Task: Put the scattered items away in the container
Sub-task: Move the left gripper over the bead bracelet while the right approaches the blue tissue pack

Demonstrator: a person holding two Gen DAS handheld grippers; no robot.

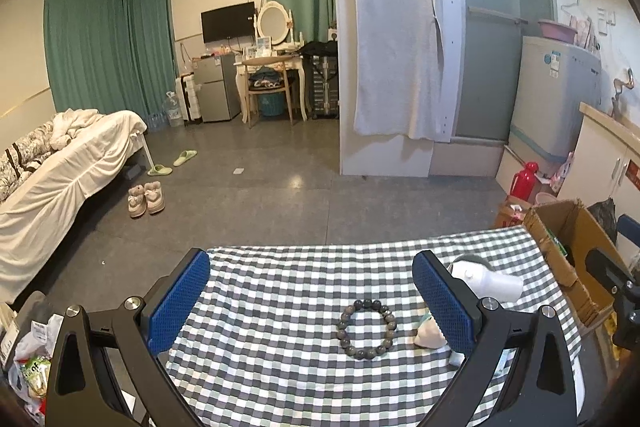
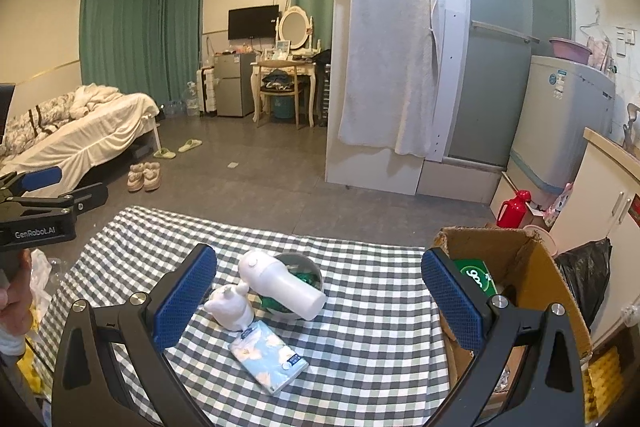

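Observation:
A dark bead bracelet (image 1: 367, 329) lies on the checked tablecloth (image 1: 280, 307) between the spread fingers of my left gripper (image 1: 312, 297), which is open and empty above it. My right gripper (image 2: 320, 291) is open too, hovering over a white bottle (image 2: 282, 285) lying on its side against a metal bowl (image 2: 310, 269), a small white figurine (image 2: 230, 307) and a floral tissue pack (image 2: 267, 355). The cardboard box (image 2: 520, 263) stands open at the table's right edge with a green packet (image 2: 476, 279) inside. The bottle (image 1: 490, 281) and figurine (image 1: 429, 337) also show beside the left gripper's right finger.
The left gripper (image 2: 44, 203) and a hand (image 2: 14, 297) show at the right wrist view's left edge. Bags of clutter (image 1: 30, 359) sit left of the table. A red flask (image 2: 514, 209), a black bag (image 2: 586, 277), cabinets and a washing machine stand to the right.

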